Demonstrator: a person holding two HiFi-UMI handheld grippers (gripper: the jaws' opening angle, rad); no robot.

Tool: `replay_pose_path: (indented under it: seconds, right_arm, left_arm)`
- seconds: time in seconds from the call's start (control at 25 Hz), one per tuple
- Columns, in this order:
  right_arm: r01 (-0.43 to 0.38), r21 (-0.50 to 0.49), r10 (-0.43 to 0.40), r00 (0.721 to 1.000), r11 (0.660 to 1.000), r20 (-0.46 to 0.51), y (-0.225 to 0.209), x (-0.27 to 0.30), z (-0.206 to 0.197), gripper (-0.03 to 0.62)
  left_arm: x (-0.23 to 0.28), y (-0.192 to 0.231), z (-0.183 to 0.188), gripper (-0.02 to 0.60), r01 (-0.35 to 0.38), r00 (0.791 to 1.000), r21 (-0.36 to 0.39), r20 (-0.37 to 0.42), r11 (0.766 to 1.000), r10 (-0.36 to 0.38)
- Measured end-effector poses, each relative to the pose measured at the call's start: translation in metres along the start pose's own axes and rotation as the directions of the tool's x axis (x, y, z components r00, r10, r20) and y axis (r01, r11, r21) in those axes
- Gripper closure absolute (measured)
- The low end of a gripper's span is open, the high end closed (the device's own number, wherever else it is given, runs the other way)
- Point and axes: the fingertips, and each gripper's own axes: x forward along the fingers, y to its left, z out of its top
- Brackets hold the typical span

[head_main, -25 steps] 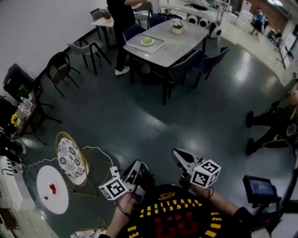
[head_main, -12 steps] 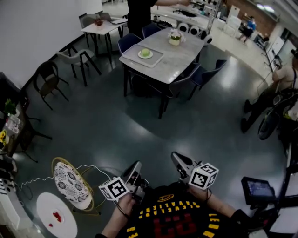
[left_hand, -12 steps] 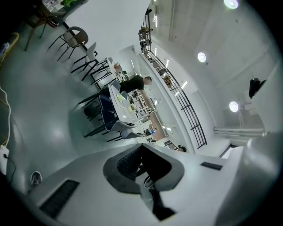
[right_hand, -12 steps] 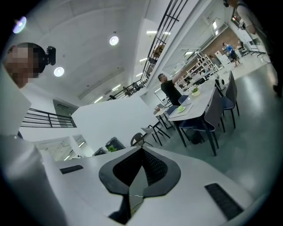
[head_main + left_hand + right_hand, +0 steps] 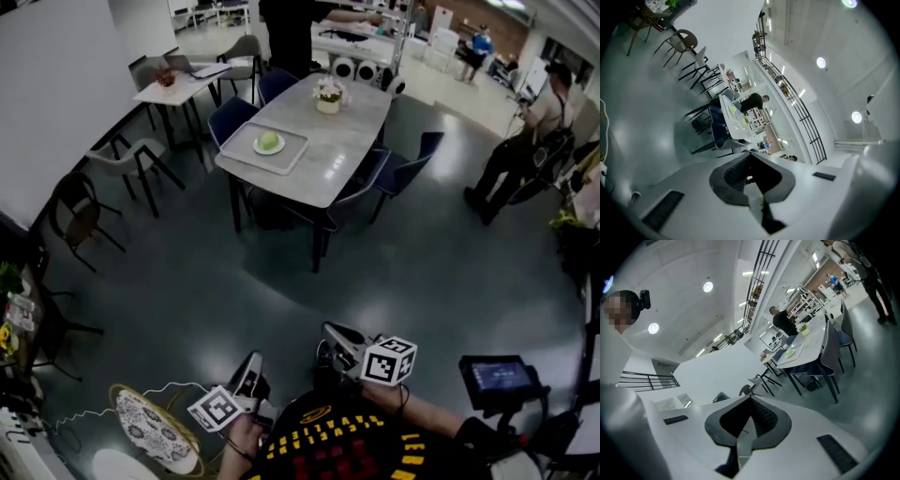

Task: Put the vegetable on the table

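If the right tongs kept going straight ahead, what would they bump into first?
Nothing near the right tongs. Their view aims just over a dark chair at the white wall: probably that wall, though depth is unclear.

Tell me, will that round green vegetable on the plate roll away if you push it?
Probably. The green vegetable looks round like a ball, so a push would likely roll it. Its white plate looks shallow and may not stop it, though the raised edge of the tray might. It's too far off to judge weight.
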Motion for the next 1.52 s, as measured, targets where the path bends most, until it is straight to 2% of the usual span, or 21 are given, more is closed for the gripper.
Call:
replay_pose_path:
  seconds: [0.08,0.12,0.24,0.28,0.36,0.44,0.52,0.64,0.92,1.08,1.16,1.24,1.36,1.52]
  right_arm:
    - [-0.026,0.028,0.026,1.000,0.999,0.017,-0.017,0.025,0.031,0.591]
    - [-0.037,0.032,0.036,0.999,0.999,0.025,-0.022,0.034,0.046,0.591]
    - [-0.065,0.024,0.063,0.997,0.998,0.043,-0.033,0.053,0.089,0.591]
    - [-0.068,0.017,0.067,0.997,0.998,0.048,-0.038,0.057,0.102,0.591]
    - [-0.062,0.010,0.061,0.997,0.998,0.054,-0.052,0.065,0.125,0.591]
    - [-0.047,0.024,0.046,0.998,0.999,0.050,-0.069,0.074,0.140,0.591]
    - [-0.032,0.049,0.030,0.999,0.998,0.038,-0.085,0.083,0.145,0.591]
    - [-0.011,0.065,0.010,1.000,0.998,0.022,-0.102,0.101,0.151,0.591]
    - [0.056,0.049,-0.059,0.997,0.997,0.048,-0.126,0.157,0.194,0.591]
    - [0.101,0.052,-0.106,0.989,0.994,0.107,-0.135,0.213,0.230,0.591]
    - [0.124,0.057,-0.130,0.983,0.991,0.128,-0.134,0.244,0.245,0.591]
    - [0.141,0.056,-0.147,0.980,0.988,0.134,-0.128,0.275,0.259,0.591]
    - [0.160,0.053,-0.166,0.978,0.986,0.127,-0.123,0.310,0.269,0.591]
    - [0.202,0.087,-0.213,0.968,0.976,0.136,-0.132,0.338,0.283,0.591]
  left_arm:
    - [0.032,-0.018,0.025,0.581,0.059,0.997,-0.034,0.050,0.998,-0.058]
    - [0.045,-0.024,0.035,0.581,0.066,0.996,-0.032,0.064,0.997,-0.064]
    - [0.076,-0.028,0.056,0.581,-0.026,0.998,0.047,0.053,0.999,0.023]
    - [0.088,-0.032,0.060,0.581,-0.030,0.998,0.058,0.049,0.998,0.027]
    - [0.118,-0.054,0.068,0.581,0.066,0.996,0.012,0.057,0.998,-0.066]
    - [0.144,-0.070,0.078,0.581,0.161,0.985,-0.041,0.073,0.986,-0.158]
    - [0.165,-0.074,0.091,0.581,0.206,0.976,-0.066,0.080,0.976,-0.201]
    - [0.190,-0.070,0.112,0.581,0.228,0.972,-0.074,0.077,0.971,-0.223]
    - [0.248,-0.053,0.168,0.581,0.237,0.971,-0.084,0.055,0.968,-0.233]
    - [0.285,-0.032,0.230,0.581,0.202,0.979,-0.111,0.025,0.973,-0.201]
    - [0.297,-0.015,0.265,0.581,0.133,0.991,-0.038,-0.022,0.990,-0.134]
    - [0.308,-0.005,0.300,0.581,0.102,0.994,0.034,-0.051,0.994,-0.100]
    - [0.324,-0.002,0.338,0.581,0.129,0.989,0.046,-0.073,0.991,-0.126]
    - [0.346,0.013,0.366,0.581,0.125,0.987,0.032,-0.109,0.992,-0.121]
